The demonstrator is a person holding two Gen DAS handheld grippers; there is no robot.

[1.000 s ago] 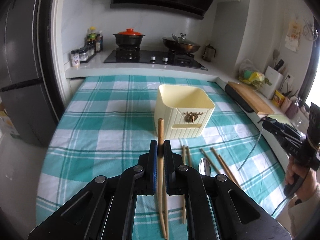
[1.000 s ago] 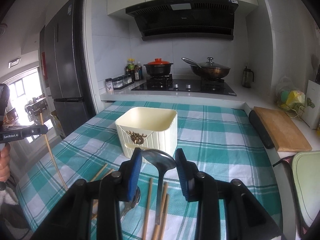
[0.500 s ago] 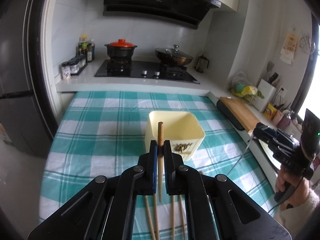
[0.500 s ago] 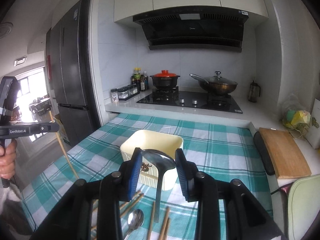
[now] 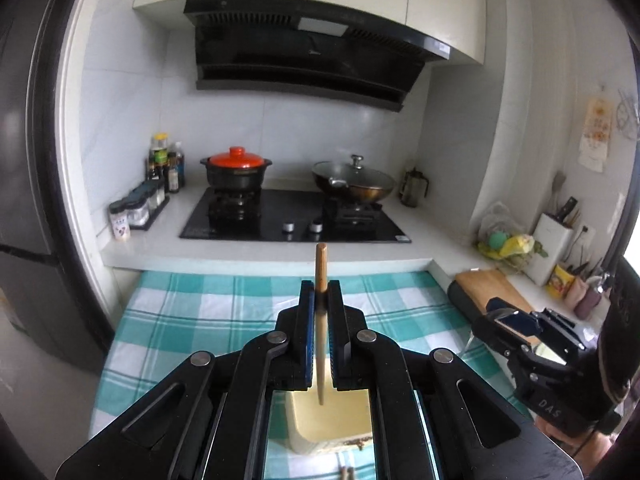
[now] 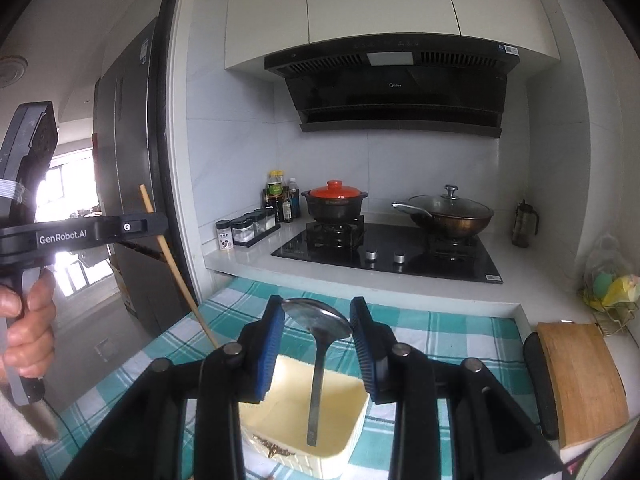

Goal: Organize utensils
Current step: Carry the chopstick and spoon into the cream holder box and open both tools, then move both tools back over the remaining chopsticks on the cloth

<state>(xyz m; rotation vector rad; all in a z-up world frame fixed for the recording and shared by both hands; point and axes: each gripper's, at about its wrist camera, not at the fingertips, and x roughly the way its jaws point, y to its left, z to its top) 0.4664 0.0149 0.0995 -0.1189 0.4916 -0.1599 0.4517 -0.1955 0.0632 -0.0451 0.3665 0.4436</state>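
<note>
bin [image 5: 328,420] mostly hidden behind left gripper [image 5: 320,304] | it's pinching a chopstick [image 5: 321,264] upright | right gripper [image 6: 316,320] clamps spoon [image 6: 318,318] bowl, handle dangling over bin's open top

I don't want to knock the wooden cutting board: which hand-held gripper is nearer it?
Right. The right hand-held gripper, over the cream bin, has the cutting board off to its right; the left hand-held gripper lies further away, on the right one's other side.
</note>
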